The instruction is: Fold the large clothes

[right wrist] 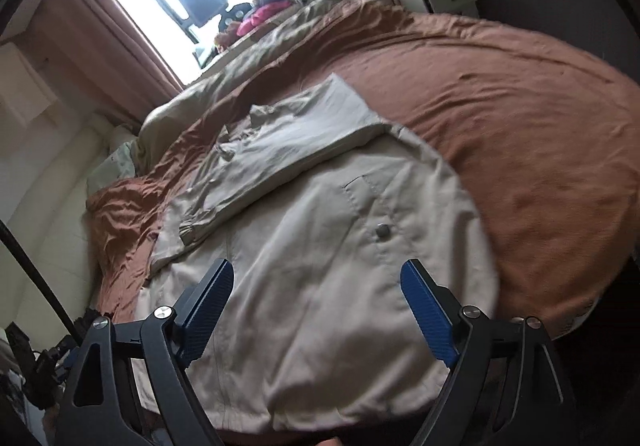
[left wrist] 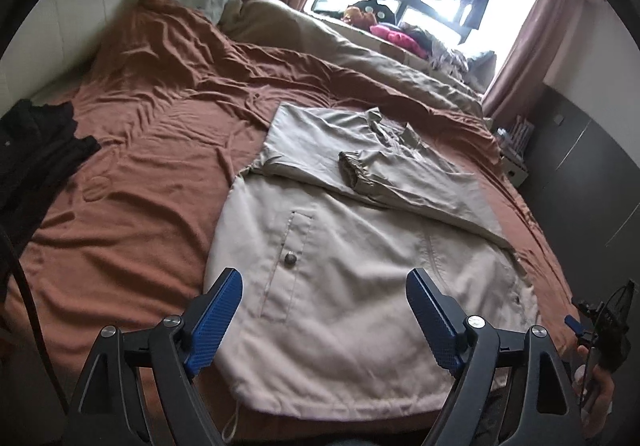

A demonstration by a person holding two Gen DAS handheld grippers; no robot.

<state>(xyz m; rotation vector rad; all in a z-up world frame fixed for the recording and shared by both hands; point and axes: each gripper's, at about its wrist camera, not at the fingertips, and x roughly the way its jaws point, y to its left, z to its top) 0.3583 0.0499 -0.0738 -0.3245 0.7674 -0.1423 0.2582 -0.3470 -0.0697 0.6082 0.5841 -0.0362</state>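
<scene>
— Now, where is the jacket [left wrist: 340,286] found, and how is it laid out?

— It is spread flat on the rust-brown bedsheet [left wrist: 140,149], hem toward the bed's near edge. Both sleeves have been folded across the chest; the elastic cuff [left wrist: 349,169] is seen at about twelve o'clock from the snap button [left wrist: 289,258].

— And the tools?

— Nothing is gripped. The left gripper [left wrist: 324,320] and the right gripper [right wrist: 316,316] are held released, jaws wide, above the lower half of the jacket, with no cloth between the pads.

— How should the next fold be handled?

— Probably the hem corners, at five and seven o'clock, should be pinched together and carried evenly toward the collar, so the folded sleeves are not dragged. The top layer alone must not be caught.

— What of the material?

— A matte beige woven shell is shown, lightly creased, with stitched pocket seams. A crumpled tan duvet [left wrist: 360,57] is piled beyond, at one o'clock, and dark clothing [left wrist: 36,149] lies at nine o'clock.
</scene>
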